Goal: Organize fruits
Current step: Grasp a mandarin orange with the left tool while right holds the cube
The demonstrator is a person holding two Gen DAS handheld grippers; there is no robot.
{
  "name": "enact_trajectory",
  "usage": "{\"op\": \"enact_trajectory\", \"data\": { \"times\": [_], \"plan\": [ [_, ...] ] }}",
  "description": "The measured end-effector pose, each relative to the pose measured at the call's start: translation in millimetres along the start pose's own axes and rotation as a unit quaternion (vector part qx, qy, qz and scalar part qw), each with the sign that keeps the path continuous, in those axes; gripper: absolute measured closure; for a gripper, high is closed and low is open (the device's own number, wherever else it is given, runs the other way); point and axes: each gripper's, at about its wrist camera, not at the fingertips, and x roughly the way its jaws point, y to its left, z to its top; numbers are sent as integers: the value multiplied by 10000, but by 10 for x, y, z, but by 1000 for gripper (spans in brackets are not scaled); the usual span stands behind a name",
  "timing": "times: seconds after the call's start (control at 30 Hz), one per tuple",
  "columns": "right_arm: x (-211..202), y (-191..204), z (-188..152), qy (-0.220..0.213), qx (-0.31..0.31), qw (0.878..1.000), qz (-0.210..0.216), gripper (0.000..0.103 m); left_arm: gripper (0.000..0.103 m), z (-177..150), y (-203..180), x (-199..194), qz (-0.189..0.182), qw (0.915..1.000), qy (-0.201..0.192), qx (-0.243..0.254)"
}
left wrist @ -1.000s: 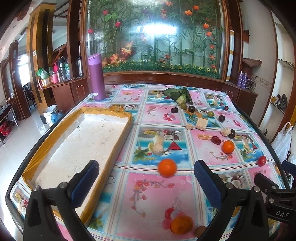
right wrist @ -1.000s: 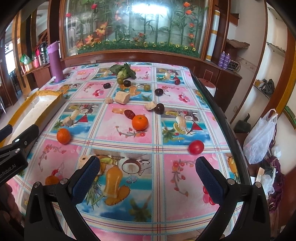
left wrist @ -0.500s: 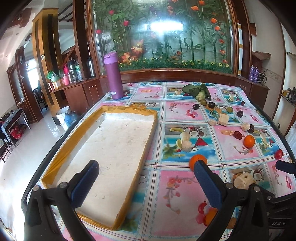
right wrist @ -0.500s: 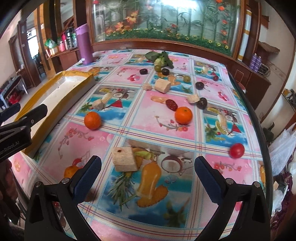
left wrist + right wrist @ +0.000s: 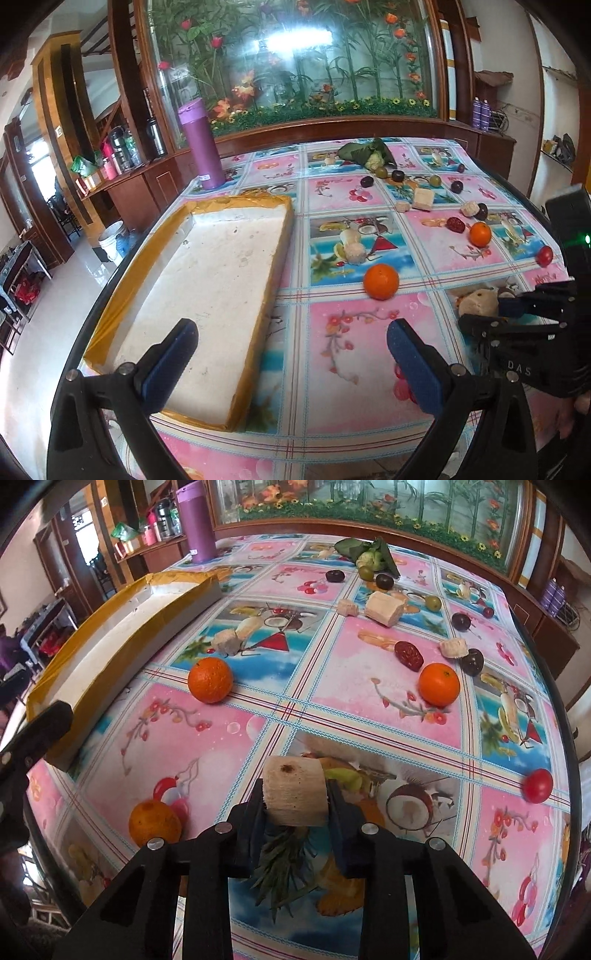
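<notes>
In the right wrist view my right gripper (image 5: 296, 806) is closing its jaws on a pale, fibrous cut chunk (image 5: 295, 792), both pads against its sides just above the fruit-print tablecloth. The left wrist view shows the same chunk (image 5: 476, 302) in the right gripper (image 5: 517, 308) at far right. My left gripper (image 5: 291, 332) stands open and holds nothing, over the near end of a white foam tray (image 5: 207, 266) with a yellow taped rim. Oranges (image 5: 210, 679) (image 5: 439, 685) (image 5: 155, 823), a cherry tomato (image 5: 537, 785) and a red date (image 5: 408, 656) lie loose on the table.
More pale chunks (image 5: 382, 609), dark plums (image 5: 472, 661), green fruits (image 5: 433, 603) and a leafy bundle (image 5: 369, 555) are scattered toward the far side. A purple flask (image 5: 201, 147) stands behind the tray. The table's right edge (image 5: 565, 716) drops off near the tomato.
My right gripper sank toward the table and went from wide open to shut on the pale chunk. The left gripper rolled a little and stayed open.
</notes>
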Motion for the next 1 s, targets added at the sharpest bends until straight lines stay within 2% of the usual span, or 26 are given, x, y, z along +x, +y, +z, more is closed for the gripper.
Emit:
{"op": "enact_trajectory", "data": {
  "times": [0.17, 0.27, 0.37, 0.73, 1.0],
  "plan": [
    [-144, -50, -24, -214, -26, 9997, -106, 74, 0, -57, -261, -63, -530, 9978, 141, 372],
    [-202, -116, -69, -269, 2, 9995, -190, 74, 0, -87, -366, -32, -861, 9948, 400, 358],
    [-228, -190, -126, -249, 35, 9994, -226, 74, 0, -108, -412, -6, -1039, 9928, 534, 275],
    [-159, -337, -214, -21, 162, 9999, -51, 73, 0, 16, -428, 38, -923, 9939, 561, 221],
    [-203, -420, -263, -160, 301, 9993, 134, 74, 3, 318, -385, 480, -1035, 9911, 820, -145]
  ]
}}
